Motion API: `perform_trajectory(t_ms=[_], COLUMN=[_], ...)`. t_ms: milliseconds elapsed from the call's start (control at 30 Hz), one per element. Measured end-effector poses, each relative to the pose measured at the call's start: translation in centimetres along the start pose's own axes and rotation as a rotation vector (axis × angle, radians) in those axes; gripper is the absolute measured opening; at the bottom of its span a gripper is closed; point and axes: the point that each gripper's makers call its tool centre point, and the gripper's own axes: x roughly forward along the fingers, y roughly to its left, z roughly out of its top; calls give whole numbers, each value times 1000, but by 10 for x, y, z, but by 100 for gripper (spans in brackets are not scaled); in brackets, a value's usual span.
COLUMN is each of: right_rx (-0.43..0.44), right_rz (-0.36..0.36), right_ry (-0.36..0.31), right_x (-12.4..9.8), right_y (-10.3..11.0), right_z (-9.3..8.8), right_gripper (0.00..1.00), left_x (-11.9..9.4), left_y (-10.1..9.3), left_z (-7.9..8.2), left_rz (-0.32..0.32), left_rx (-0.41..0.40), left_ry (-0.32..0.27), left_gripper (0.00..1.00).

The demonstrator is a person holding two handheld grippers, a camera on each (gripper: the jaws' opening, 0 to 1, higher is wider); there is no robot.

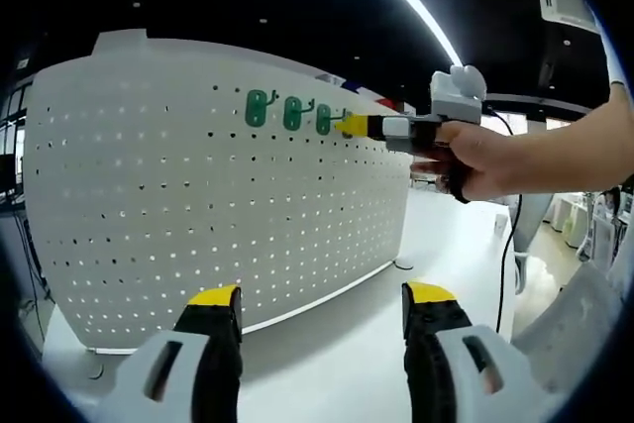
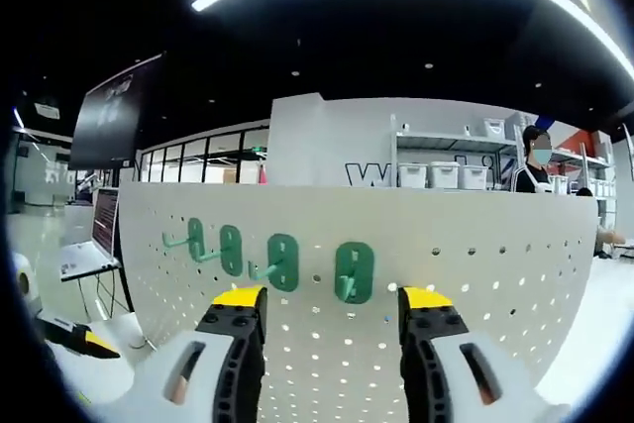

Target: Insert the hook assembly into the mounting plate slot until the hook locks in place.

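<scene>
A white pegboard mounting plate (image 1: 198,205) stands upright on a white table (image 1: 347,344). Several green hooks hang in a row near its top edge; the rightmost hook (image 2: 354,272) sits just ahead of my right gripper (image 2: 332,299), in line with the gap between its open jaws. In the left gripper view the right gripper (image 1: 352,126), held by a hand (image 1: 475,156), has its yellow tips at the right end of the hook row (image 1: 292,113). My left gripper (image 1: 322,296) stands open and well back from the board, holding nothing.
The pegboard (image 2: 475,274) curves away to the right. A laptop (image 2: 84,245) stands at the left beyond it, under a dark screen (image 2: 114,111). Shelves with white bins (image 2: 446,175) and a person (image 2: 535,160) are behind. A cable (image 1: 510,245) hangs from the right gripper.
</scene>
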Motion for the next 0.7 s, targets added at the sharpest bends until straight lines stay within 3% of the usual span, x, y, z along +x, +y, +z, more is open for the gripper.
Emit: perform_trajectory(t_ms=[133, 400, 700], right_rx=[3, 10, 21], right_rz=[18, 31, 65], right_ry=[-17, -39, -52], right_x=[-1, -5, -24], right_y=[5, 4, 5], right_z=[1, 6, 4], right_gripper=[58, 56, 57], left_x=[0, 0, 2], left_y=[1, 3, 9], left_z=[2, 11, 22], left_rz=[4, 7, 8], left_rx=[1, 13, 23], left_ry=[-3, -20, -41], left_gripper=[67, 67, 69])
